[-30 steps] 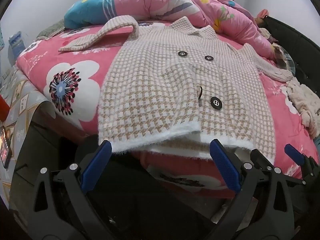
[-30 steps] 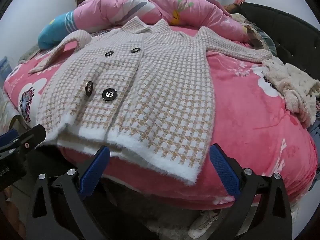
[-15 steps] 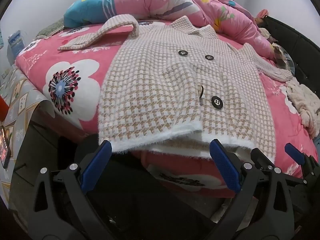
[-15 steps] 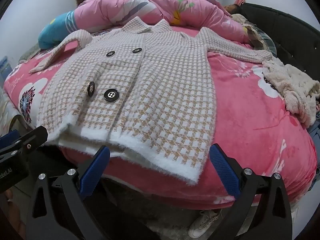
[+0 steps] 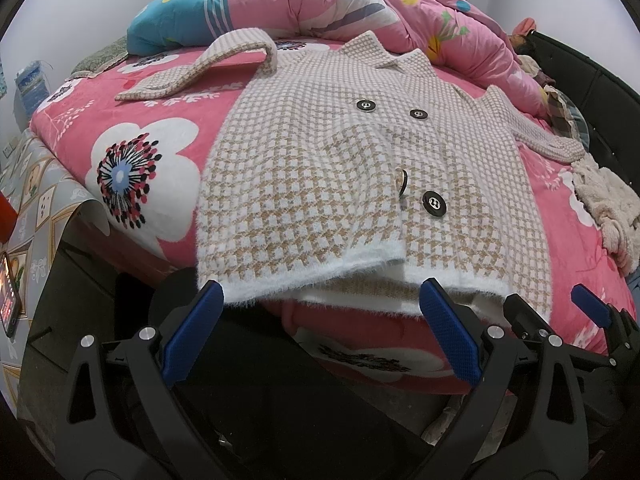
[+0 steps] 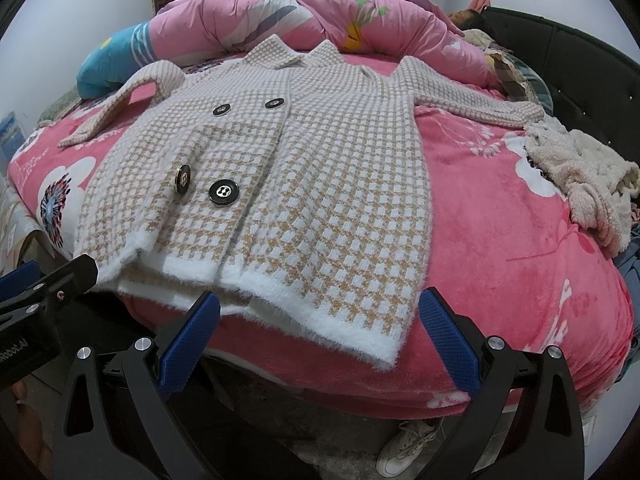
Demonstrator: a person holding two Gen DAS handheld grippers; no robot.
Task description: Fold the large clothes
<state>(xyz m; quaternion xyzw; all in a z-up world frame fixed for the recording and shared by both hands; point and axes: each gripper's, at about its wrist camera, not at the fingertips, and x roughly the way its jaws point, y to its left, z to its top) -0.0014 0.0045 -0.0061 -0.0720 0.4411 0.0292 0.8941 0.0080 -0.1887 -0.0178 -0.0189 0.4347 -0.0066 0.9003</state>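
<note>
A beige-and-white checked knit coat (image 5: 320,168) (image 6: 312,184) with black buttons lies face up on a pink flowered bed, sleeves spread to both sides. Its fuzzy white hem (image 5: 304,280) hangs over the near bed edge. My left gripper (image 5: 320,312) stands open just below the left half of the hem, with nothing between its blue pads. My right gripper (image 6: 320,320) is open in front of the hem's right half, also empty. The right gripper's tips (image 5: 592,312) show at the right of the left wrist view.
A rolled pink quilt (image 5: 360,4) and a blue pillow (image 5: 172,20) lie along the far side. A cream fleece garment (image 6: 580,172) sits at the right of the bed, by a black headboard (image 6: 580,68). People lie behind the quilt. A white shoe (image 6: 404,448) rests on the floor.
Both grippers have edged slightly closer to the coat's hem; the coat itself has not moved.
</note>
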